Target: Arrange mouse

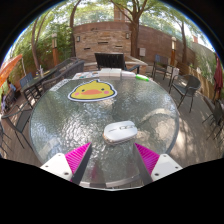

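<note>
Resting ahead of the open hand-held gripper, mouse mid-table.

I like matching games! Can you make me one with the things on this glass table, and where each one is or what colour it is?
Things:
1. mouse
2. duck mat
3. laptop
4. claw

Descriptions:
A. yellow, in the middle of the glass table
B. white, just ahead of the pink pads
C. open, holding nothing
D. dark, at the table's far end

Pairs: 1-B, 2-A, 3-D, 4-C
</note>
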The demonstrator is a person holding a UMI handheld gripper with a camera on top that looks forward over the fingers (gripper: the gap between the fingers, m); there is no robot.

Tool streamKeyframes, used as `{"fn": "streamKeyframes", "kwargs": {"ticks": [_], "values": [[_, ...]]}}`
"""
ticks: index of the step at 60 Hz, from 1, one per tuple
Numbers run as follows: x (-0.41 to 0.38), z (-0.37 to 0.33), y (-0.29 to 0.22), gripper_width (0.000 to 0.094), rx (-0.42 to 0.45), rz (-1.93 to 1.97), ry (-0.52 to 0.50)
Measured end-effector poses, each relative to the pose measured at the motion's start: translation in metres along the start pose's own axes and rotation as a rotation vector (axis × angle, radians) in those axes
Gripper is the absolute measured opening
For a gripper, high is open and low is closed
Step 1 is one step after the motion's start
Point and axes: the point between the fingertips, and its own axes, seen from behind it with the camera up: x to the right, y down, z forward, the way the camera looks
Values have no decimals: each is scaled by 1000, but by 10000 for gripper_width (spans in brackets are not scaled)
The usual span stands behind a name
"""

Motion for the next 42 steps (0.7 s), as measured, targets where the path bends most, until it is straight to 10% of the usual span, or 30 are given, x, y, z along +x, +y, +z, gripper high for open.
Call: {"fn": "streamKeyframes", "kwargs": {"ticks": [23, 42], "values": [[-2, 80, -41, 847, 13, -6, -9], [-13, 85, -48, 504, 2, -88, -70]]}}
